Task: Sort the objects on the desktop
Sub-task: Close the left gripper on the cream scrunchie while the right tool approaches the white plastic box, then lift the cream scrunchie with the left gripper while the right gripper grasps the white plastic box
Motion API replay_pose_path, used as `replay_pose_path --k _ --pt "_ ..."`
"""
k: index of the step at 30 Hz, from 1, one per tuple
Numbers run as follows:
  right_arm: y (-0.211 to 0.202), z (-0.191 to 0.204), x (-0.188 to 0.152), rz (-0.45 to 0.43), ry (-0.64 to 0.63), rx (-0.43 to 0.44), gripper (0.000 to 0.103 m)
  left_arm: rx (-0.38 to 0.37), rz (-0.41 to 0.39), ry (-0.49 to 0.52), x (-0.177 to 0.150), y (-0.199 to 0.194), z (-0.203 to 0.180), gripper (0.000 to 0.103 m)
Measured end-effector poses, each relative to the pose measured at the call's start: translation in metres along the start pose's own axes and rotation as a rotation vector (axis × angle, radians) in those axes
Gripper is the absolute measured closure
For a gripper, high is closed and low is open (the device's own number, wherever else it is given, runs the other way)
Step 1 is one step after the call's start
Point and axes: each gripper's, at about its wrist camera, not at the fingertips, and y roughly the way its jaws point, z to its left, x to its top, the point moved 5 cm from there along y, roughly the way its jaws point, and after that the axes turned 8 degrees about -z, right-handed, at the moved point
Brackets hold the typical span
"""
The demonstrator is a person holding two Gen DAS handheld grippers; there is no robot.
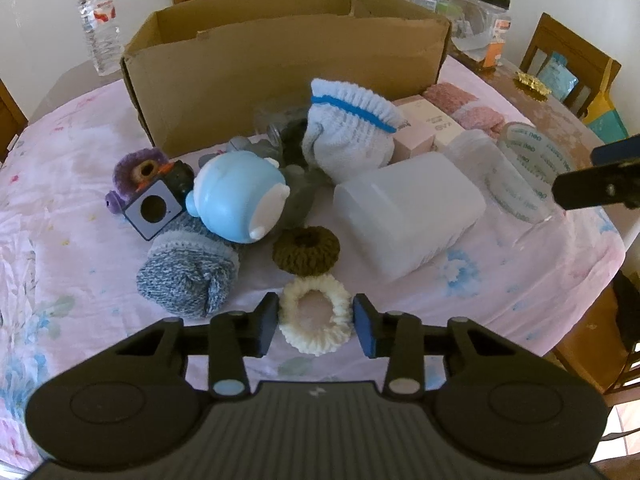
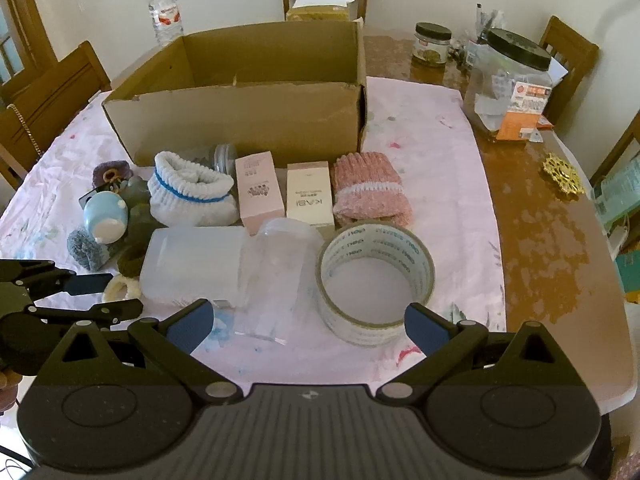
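Scrunchie [image 1: 315, 319] cream, nearest on cloth | left gripper [image 1: 316, 322] pads touching its two sides, clamped | soft, light, squashes: pinch across ring | right gripper [image 2: 308, 326] apart above tape [image 2: 375, 276] | box [image 1: 288, 76] behind, far

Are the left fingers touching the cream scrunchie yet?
Touching. The left wrist view shows both fingers of the left gripper pressed against the sides of the cream scrunchie, no gap visible.

Between my left jaws I see a fuzzy cream knitted scrunchie [image 1: 315, 317]; beyond it a glossy blue plastic toy [image 1: 239, 200]. Ahead of my right jaws, shiny clear tape [image 2: 375, 280], then matt cardboard box [image 2: 248, 116].
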Motion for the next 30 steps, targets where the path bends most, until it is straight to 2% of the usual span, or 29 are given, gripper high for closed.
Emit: replay_pose_path --k 7,19,26,30 --pt "0.005 0.018 0.005 -0.002 -0.021 0.036 0.0 0.006 -0.013 -0.014 0.001 -0.013 0.006 0.064" --pt "0.031 0.079 -0.003 0.008 -0.113 0.151 0.0 0.028 -0.023 -0.032 -0.003 -0.032 0.03 0.064" --pt "0.054 0.094 -0.002 0.003 -0.115 0.146 0.0 0.033 -0.015 -0.042 -0.007 -0.034 0.046 0.064" --pt "0.063 0.099 0.002 -0.009 -0.132 0.114 0.0 0.025 -0.016 -0.043 -0.006 -0.033 0.052 0.064"
